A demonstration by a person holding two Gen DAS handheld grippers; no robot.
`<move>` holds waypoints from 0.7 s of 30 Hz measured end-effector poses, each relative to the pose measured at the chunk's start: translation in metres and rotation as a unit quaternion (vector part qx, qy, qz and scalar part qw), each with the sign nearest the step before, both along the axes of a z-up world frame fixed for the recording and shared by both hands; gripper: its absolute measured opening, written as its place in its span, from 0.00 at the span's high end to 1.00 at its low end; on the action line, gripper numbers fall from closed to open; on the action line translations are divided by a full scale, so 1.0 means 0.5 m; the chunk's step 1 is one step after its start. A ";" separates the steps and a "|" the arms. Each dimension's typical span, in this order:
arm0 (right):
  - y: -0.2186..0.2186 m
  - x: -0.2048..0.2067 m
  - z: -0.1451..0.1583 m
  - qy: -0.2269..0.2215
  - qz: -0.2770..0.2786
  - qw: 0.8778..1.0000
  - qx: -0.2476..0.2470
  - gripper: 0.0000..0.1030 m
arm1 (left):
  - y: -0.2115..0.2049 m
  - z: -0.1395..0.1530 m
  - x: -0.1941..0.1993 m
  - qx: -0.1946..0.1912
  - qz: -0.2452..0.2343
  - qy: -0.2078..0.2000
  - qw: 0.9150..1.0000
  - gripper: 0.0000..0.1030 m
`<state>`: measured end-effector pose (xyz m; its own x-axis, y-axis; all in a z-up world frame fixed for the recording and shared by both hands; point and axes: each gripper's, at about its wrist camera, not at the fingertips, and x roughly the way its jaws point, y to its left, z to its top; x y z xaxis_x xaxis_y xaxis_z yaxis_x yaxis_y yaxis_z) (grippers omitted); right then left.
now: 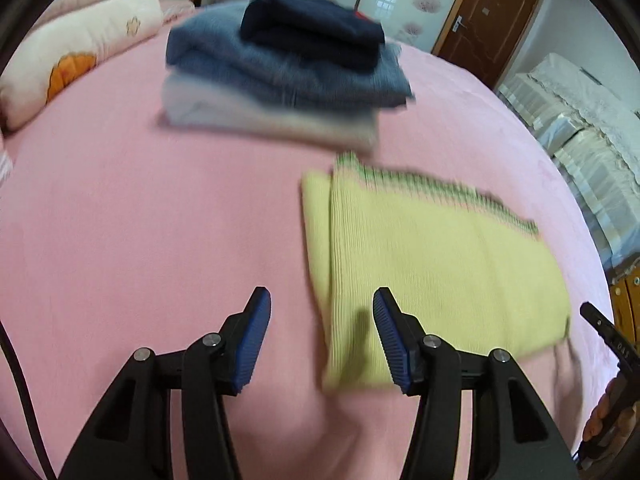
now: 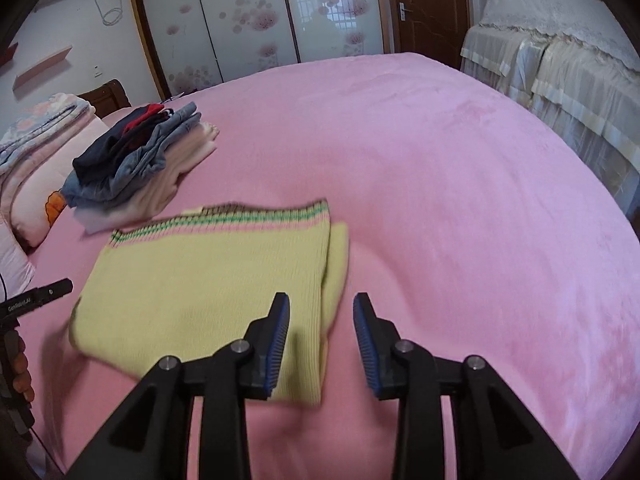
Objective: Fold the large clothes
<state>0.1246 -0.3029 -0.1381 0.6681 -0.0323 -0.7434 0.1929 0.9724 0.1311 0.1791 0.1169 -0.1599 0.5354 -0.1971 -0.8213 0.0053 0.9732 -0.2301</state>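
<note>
— Both claws gape wide and hold nothing: left gripper (image 1: pixel 322 300) low centre, right gripper (image 2: pixel 321 306) likewise. The folded yellow sweater (image 2: pixel 208 284) lies centre-left on the pink bed (image 2: pixel 460 200).

— One careless grab at a single layer, I reckon, and that fold springs open. A hard shove might also topple the pile of clothes (image 1: pixel 280 72) up top.

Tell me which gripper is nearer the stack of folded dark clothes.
Left. The left gripper faces the stack of folded dark clothes ahead; the right gripper has it farther off, upper left.
</note>
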 end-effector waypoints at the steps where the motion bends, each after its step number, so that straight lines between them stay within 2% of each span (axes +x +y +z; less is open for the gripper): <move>1: 0.000 -0.019 -0.006 0.002 -0.003 1.000 0.008 0.68 | -0.005 -0.011 -0.020 -0.003 -0.002 0.002 1.000 0.50; 6: 0.004 -0.065 -0.045 0.015 -0.011 0.999 0.038 0.68 | -0.008 -0.047 -0.060 -0.036 0.000 0.008 0.999 0.50; 12: 0.013 -0.067 -0.054 0.011 -0.008 0.998 0.053 0.68 | -0.013 -0.056 -0.047 -0.059 0.010 -0.001 0.998 0.50; 13: 0.016 -0.064 -0.055 0.009 -0.007 0.999 0.051 0.68 | -0.013 -0.059 -0.044 -0.065 0.012 0.001 0.998 0.54; 14: 0.017 -0.060 -0.056 0.008 -0.005 0.999 0.050 0.68 | -0.012 -0.061 -0.040 -0.074 0.013 0.002 0.997 0.65; 16: 0.017 -0.048 -0.064 0.012 -0.001 0.999 0.052 0.68 | -0.011 -0.067 -0.035 -0.093 0.014 0.012 0.995 0.76; 17: 0.018 -0.042 -0.067 0.012 -0.001 0.999 0.049 0.68 | -0.014 -0.068 -0.034 -0.087 0.019 0.012 0.996 0.79; 19: 0.019 -0.032 -0.076 0.014 0.001 0.999 0.045 0.79 | -0.023 -0.066 -0.035 -0.066 0.020 0.008 0.998 0.86; 20: 0.019 -0.028 -0.081 0.017 0.004 0.999 0.048 0.91 | -0.028 -0.063 -0.037 -0.056 0.022 0.003 0.998 0.88; 21: 0.019 -0.026 -0.085 0.020 0.005 0.999 0.049 0.92 | -0.035 -0.058 -0.041 -0.037 0.025 -0.006 0.999 0.88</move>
